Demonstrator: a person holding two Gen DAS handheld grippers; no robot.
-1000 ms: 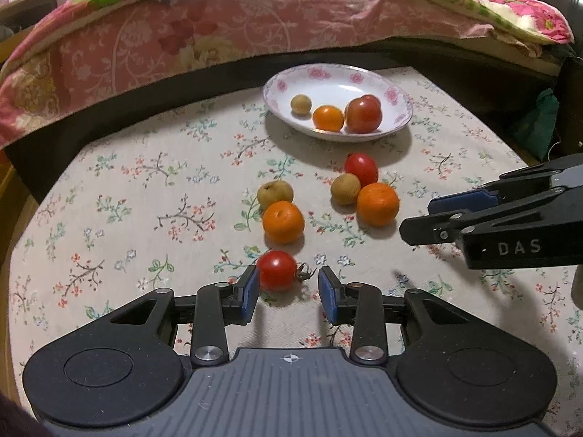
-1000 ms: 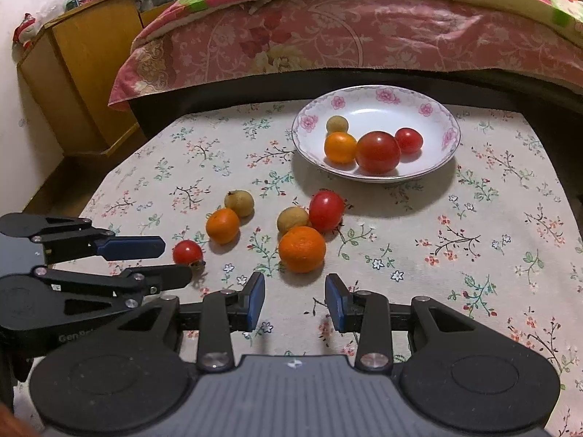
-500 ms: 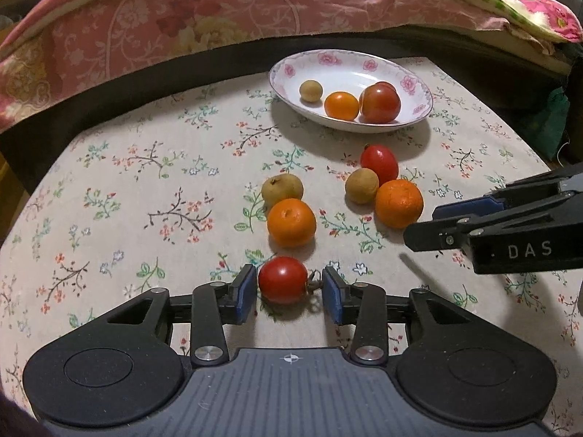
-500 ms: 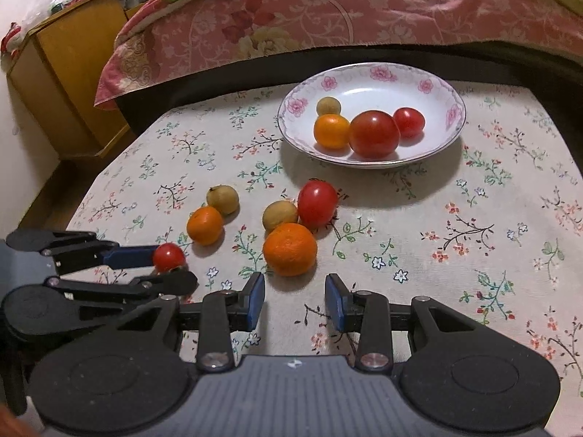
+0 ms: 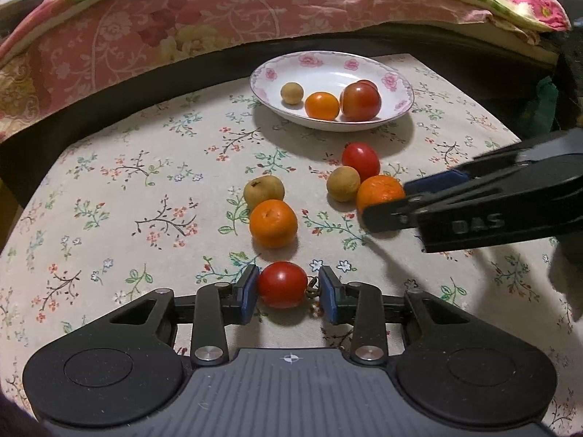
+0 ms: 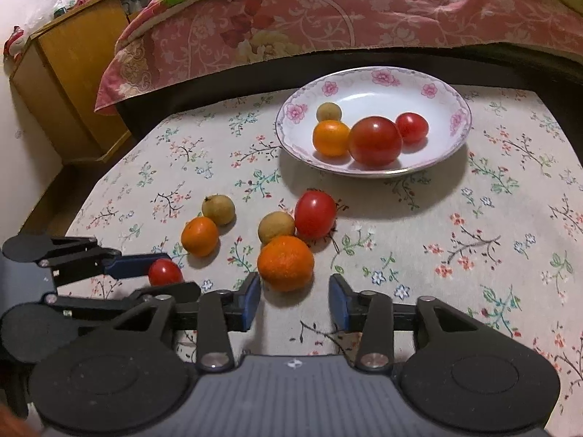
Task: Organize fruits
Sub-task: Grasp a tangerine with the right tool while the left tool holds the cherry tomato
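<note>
Two grippers work over a floral tablecloth [image 6: 510, 225] in front of a bed with a pink quilt [image 6: 328, 18]; a wooden cabinet [image 6: 73, 83] stands off to one side; the white flowered plate [image 6: 452, 123] sits at the far end and already holds a big tomato [image 6: 375, 141], a small orange fruit [image 6: 331, 137], a cherry tomato [image 6: 411, 127] and a tan longan [image 6: 328, 111], so it reads as the collection spot; six fruits are still loose on the cloth; the large orange [image 6: 285, 263] lies just ahead of the right gripper [image 6: 295, 302], whose jaws stand wide and empty, lined up as if to take it next; touching that orange are a red tomato [image 6: 315, 213] and a tan longan [image 6: 276, 226], so a grab there may nudge them; a smaller orange [image 5: 273, 223] and another longan [image 5: 263, 191] sit together further left; the left gripper [image 5: 288, 293] has narrowed around the small tomato [image 5: 282, 284], one pad touching, the other at the stem side, tomato apparently on the cloth; likely about to be pinched and carried to the plate; soft skin, so a light squeeze seems wise.
</note>
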